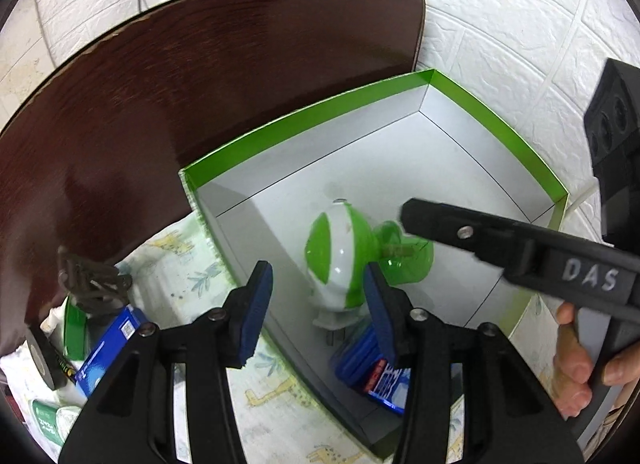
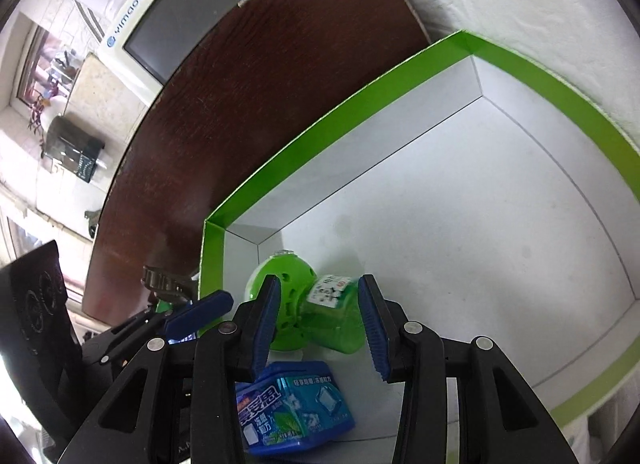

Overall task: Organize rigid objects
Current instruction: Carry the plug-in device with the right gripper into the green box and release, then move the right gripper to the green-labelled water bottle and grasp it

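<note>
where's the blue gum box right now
The blue gum box lies inside the green-rimmed box, near its front corner. In the right wrist view it sits low in the middle, just in front of the green and white plug-in device.

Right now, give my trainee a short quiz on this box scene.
1. True or false: the green and white plug-in device lies inside the green-rimmed box.
2. What else lies in the box? A) blue gum container B) black tape roll C) a spoon
3. Fill in: the right gripper holds ____.

Key: 1 true; 2 A; 3 nothing, its fingers stand apart over the device.
</note>
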`<state>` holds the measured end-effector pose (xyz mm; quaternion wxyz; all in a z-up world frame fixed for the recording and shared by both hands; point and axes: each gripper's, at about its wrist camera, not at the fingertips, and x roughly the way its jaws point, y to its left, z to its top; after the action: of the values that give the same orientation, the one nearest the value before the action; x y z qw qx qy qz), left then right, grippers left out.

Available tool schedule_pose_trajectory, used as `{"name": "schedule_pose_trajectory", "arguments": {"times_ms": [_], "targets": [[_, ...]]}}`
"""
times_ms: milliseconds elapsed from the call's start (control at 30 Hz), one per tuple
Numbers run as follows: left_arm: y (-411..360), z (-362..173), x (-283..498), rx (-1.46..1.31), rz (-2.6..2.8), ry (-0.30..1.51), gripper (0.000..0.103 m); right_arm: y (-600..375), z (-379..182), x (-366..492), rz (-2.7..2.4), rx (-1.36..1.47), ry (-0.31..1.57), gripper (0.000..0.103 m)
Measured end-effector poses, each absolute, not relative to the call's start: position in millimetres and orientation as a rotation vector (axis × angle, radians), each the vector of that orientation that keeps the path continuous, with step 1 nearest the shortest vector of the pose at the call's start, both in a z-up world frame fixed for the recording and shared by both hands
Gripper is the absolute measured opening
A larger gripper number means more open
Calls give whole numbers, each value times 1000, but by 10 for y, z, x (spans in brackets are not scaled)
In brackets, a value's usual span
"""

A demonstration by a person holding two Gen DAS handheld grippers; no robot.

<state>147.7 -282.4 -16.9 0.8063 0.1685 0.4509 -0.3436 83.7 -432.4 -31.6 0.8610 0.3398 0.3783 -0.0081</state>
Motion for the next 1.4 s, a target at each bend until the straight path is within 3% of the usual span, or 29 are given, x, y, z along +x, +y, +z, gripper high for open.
{"name": "schedule_pose_trajectory", "arguments": {"times_ms": [67, 200, 633, 733, 1033, 1400], "targets": [[-2702, -90, 1435, 333, -741, 956, 45, -4314, -241, 762, -22, 705, 771, 43], [-2439, 115, 1314, 314, -696, 896, 59, -4263, -120, 648, -11, 685, 748, 43], [-1089, 433, 1285, 167, -484, 813, 63, -3340, 225, 544, 98, 546, 751, 43], [-576, 393, 1316, 114, -383, 787, 72, -3015, 266, 550, 143, 493, 768, 43], [786, -54, 1450, -111, -192, 867, 71, -2080, 8, 773, 255, 405, 899, 43], [1101, -328, 1735, -170, -203, 904, 71, -1474, -426, 1156, 234, 481, 1052, 46]]}}
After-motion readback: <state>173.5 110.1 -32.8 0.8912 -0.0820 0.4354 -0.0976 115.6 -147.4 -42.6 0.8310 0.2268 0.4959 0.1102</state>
